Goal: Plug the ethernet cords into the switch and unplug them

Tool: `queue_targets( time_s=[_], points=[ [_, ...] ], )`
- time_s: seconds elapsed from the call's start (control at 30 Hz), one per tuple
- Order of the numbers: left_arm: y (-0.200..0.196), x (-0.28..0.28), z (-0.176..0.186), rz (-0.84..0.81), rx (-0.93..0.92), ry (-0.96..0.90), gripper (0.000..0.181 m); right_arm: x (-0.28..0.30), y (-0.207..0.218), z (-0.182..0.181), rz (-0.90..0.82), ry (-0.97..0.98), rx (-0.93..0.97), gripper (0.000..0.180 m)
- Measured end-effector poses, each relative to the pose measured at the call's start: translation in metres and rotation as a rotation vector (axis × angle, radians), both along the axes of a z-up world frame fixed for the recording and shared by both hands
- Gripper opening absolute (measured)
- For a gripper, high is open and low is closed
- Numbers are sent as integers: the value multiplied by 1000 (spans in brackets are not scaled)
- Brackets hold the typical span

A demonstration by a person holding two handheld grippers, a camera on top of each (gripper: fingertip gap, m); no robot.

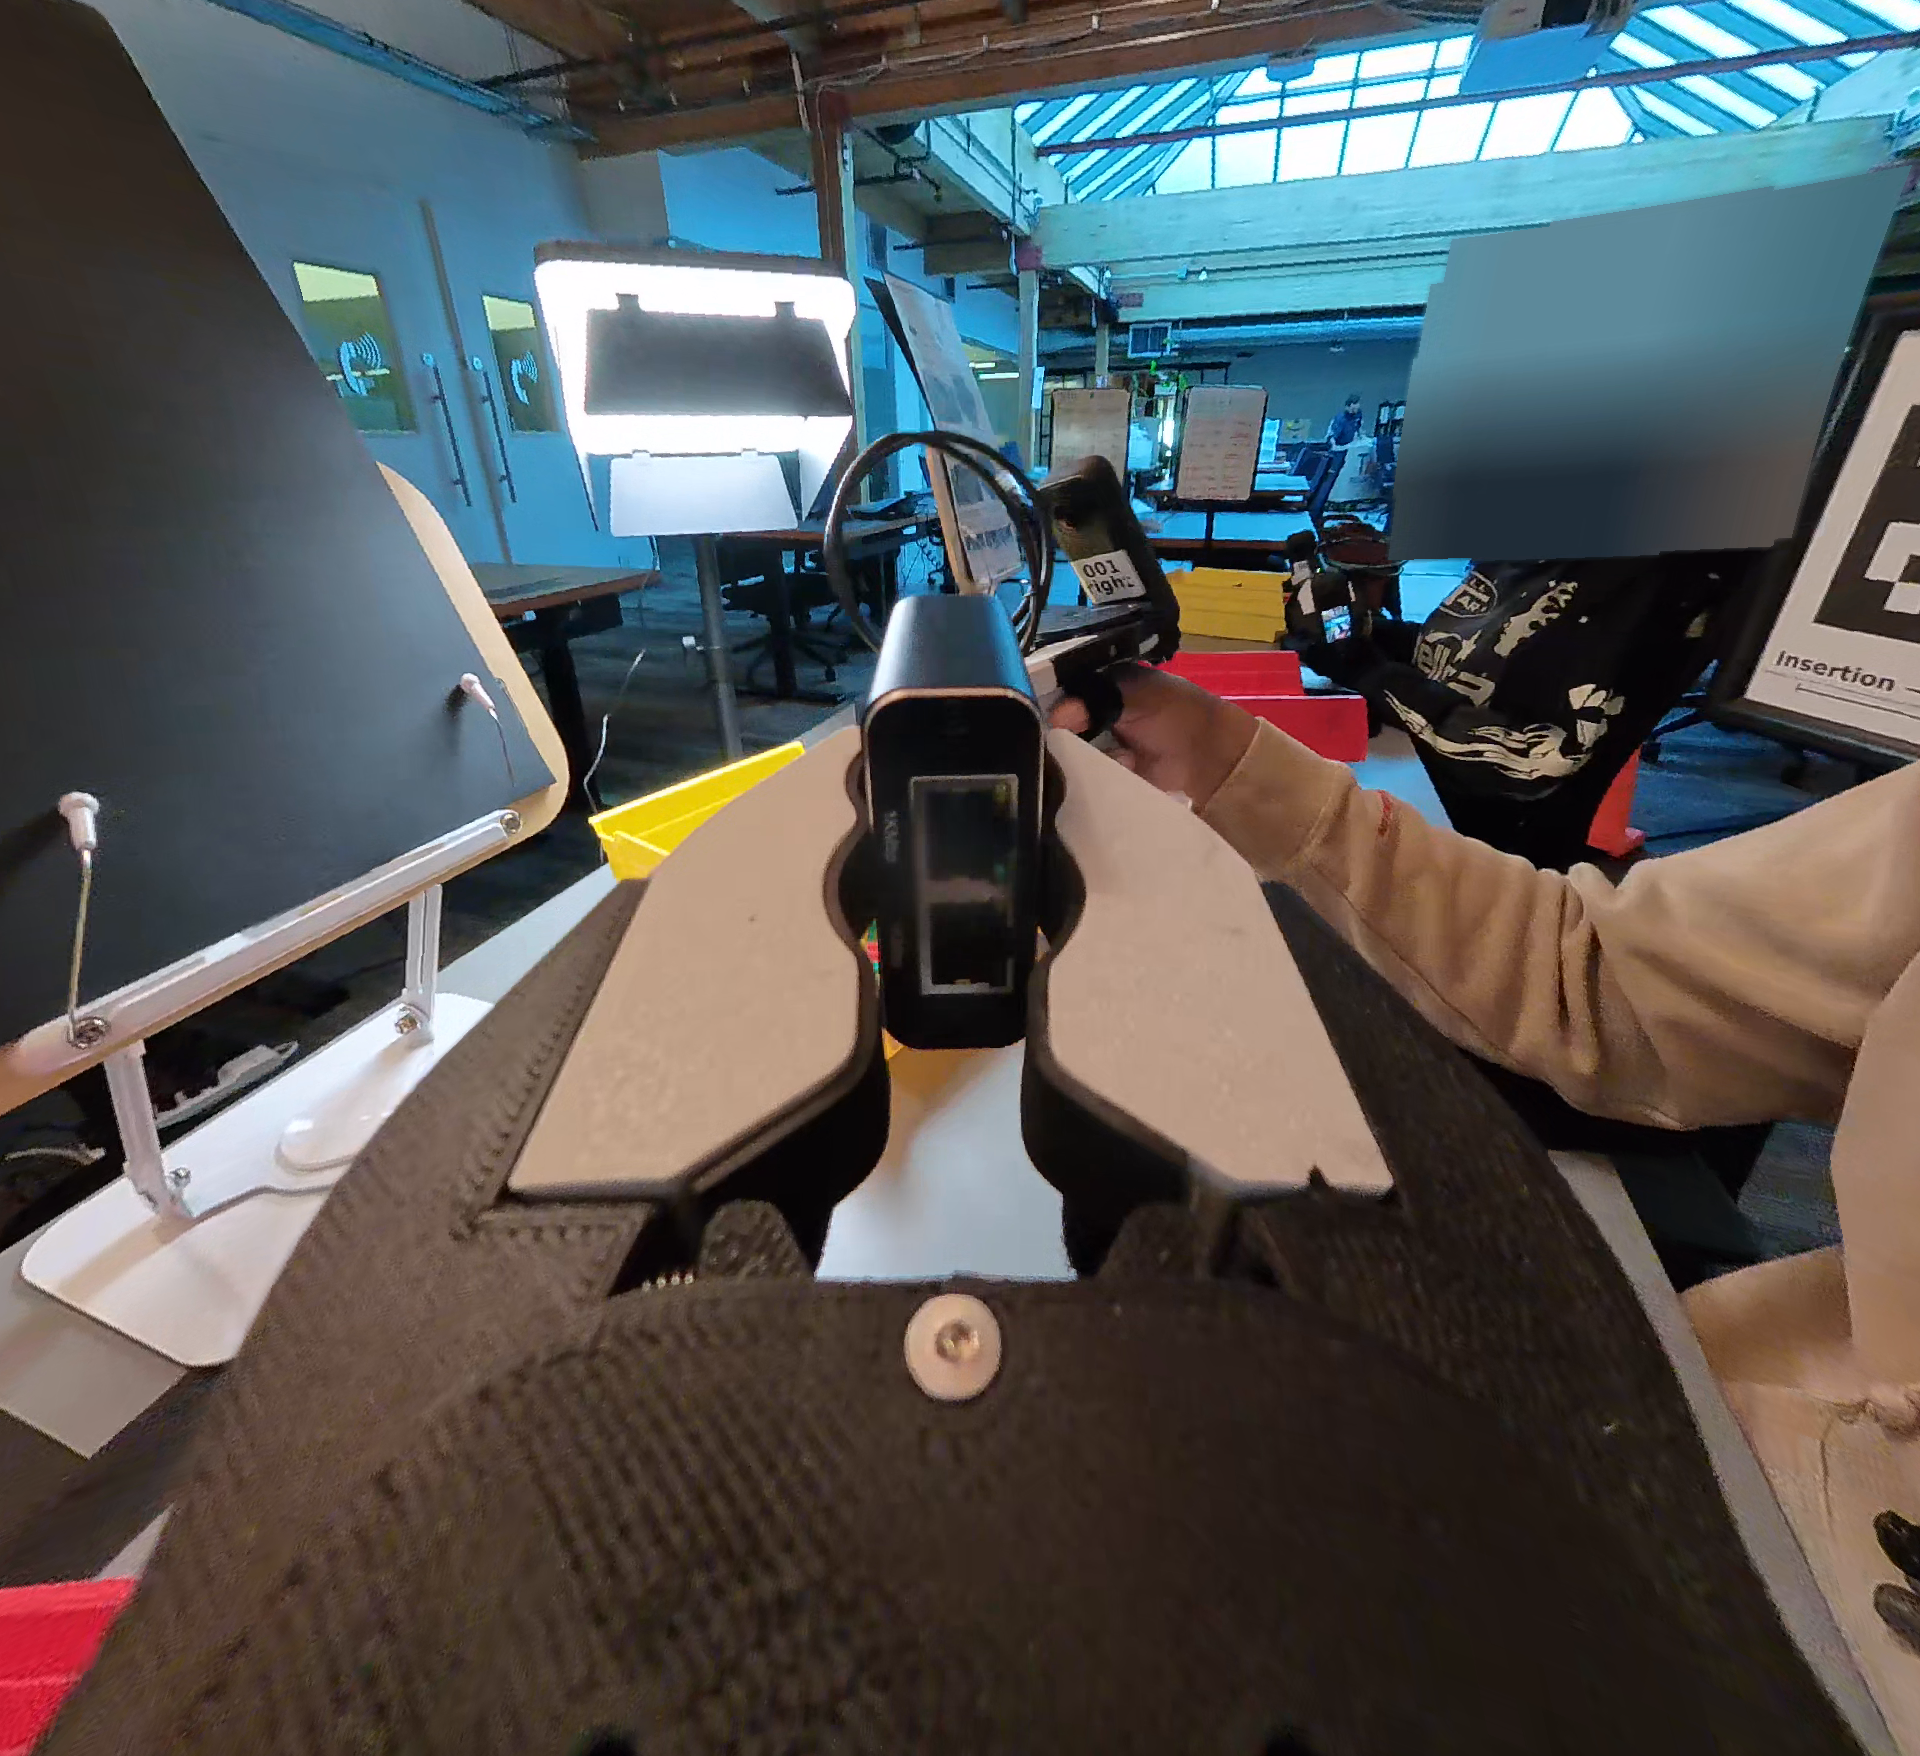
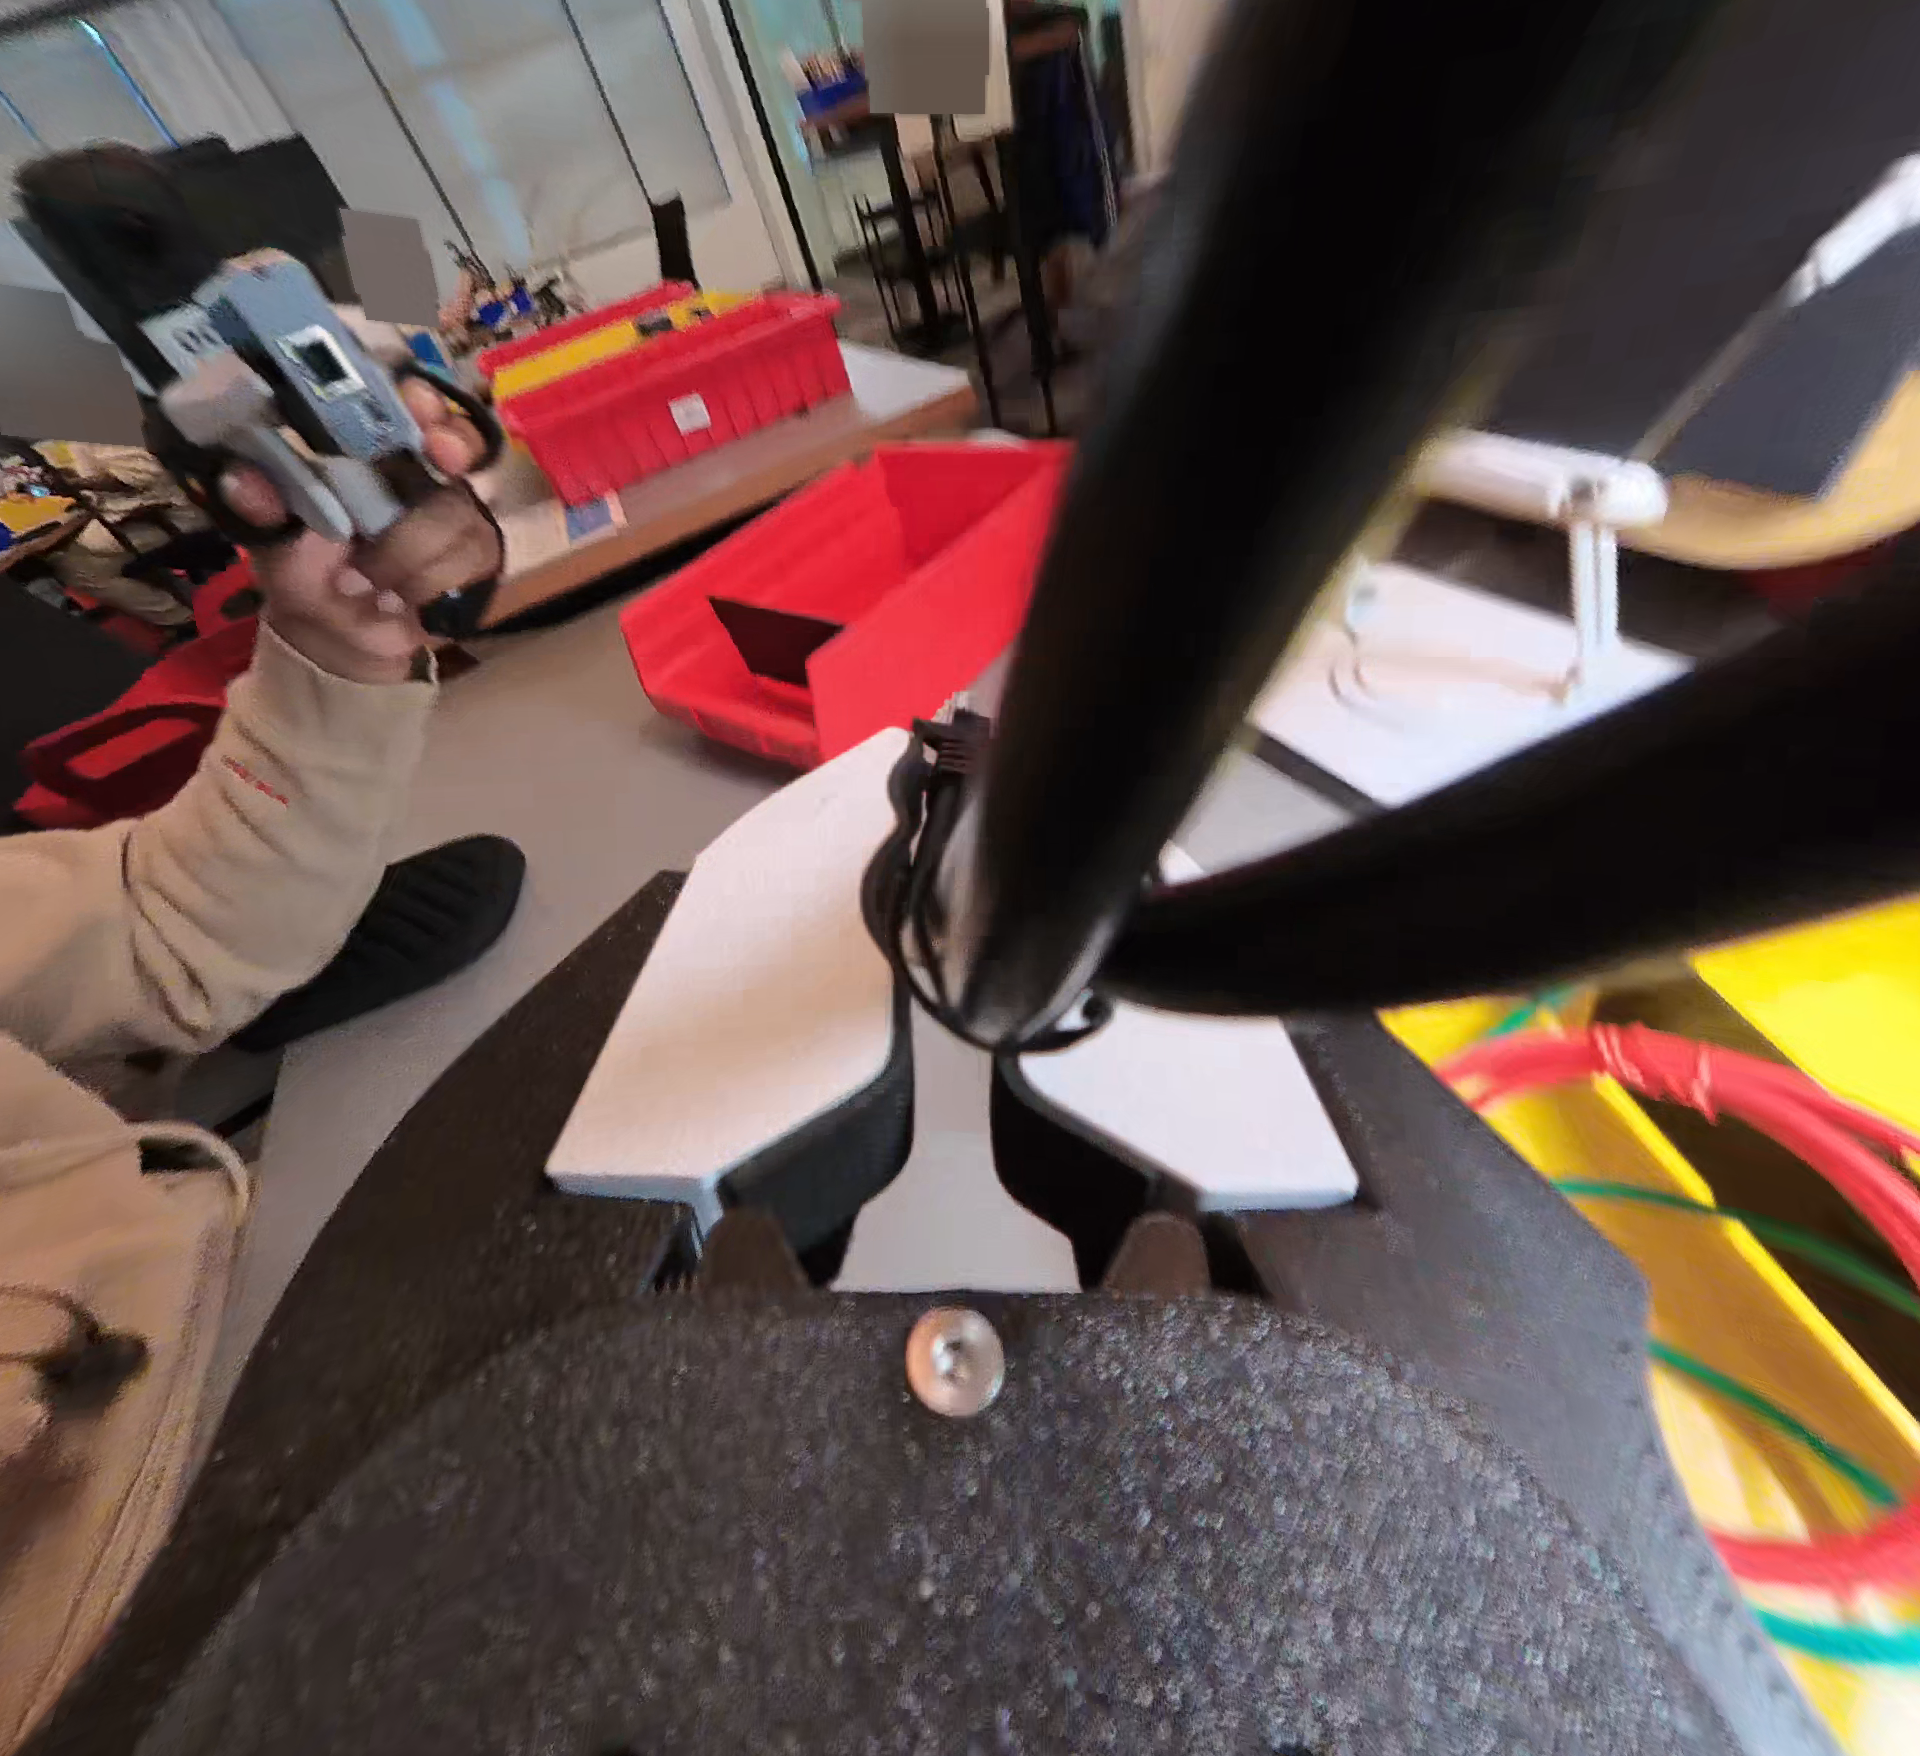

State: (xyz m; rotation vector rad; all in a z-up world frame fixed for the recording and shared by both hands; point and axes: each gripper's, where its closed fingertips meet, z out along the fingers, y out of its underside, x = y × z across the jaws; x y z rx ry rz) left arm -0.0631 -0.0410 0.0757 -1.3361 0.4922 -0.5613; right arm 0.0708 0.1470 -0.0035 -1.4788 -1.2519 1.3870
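Right now my left gripper (image 1: pixel 951 885) is clamped on the switch (image 1: pixel 954 833), a small black box held upright between the two pale fingers (image 1: pixel 727 968), well above the desk (image 1: pixel 940 1176). Its end face is turned toward my left wrist camera, and I can see two ports stacked one above the other, both empty. A thin black lead loops up from the far end of the box.

My right gripper (image 2: pixel 951 885) is closed on the ethernet cord (image 2: pixel 1122 480): the black cable runs between the fingers, and the plug (image 2: pixel 951 735) shows just past the tip of the left-hand finger (image 2: pixel 758 968). From the grip the cable rises steeply toward the top of the right wrist view, and a second stretch of it sweeps off to the right. That view is blurred, so I cannot tell how the plug is turned.

Plug and switch are apart; from the left wrist camera, the right gripper sits behind the switch and a little to its right, held by a hand (image 1: pixel 1153 730) in a beige sleeve.

On the desk beyond, I see red bins (image 2: pixel 883 584), and at its right edge a yellow bin (image 2: pixel 1766 1239) with red and green cables.
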Motion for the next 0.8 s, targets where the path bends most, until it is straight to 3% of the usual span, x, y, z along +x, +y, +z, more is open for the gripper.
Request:
queue_targets(
  time_s=[0.03, 0.2, 0.37, 0.53, 0.67, 0.8],
  points=[
    [2, 2, -3, -2, -10, 5, 26, 5, 7, -12, 7, -45, -26, 10],
    [10, 8, -15, -13, -48, 25, 26, 36, 32, -77, 33, -278, -170, 10],
    [16, 10, -24, -18, -79, 33, 26, 63, 24, -131, 116, -538, -229, 10],
    [20, 12, -30, -22, -99, 40, 26, 77, 32, -135, 62, -594, -212, 11],
    [22, 14, -33, -21, -108, 46, 26, 85, 63, -118, -133, -526, -187, 9],
    [24, 15, -36, -23, -117, 49, 26, 107, 100, -106, -397, -566, -72, 21]
  ],
)
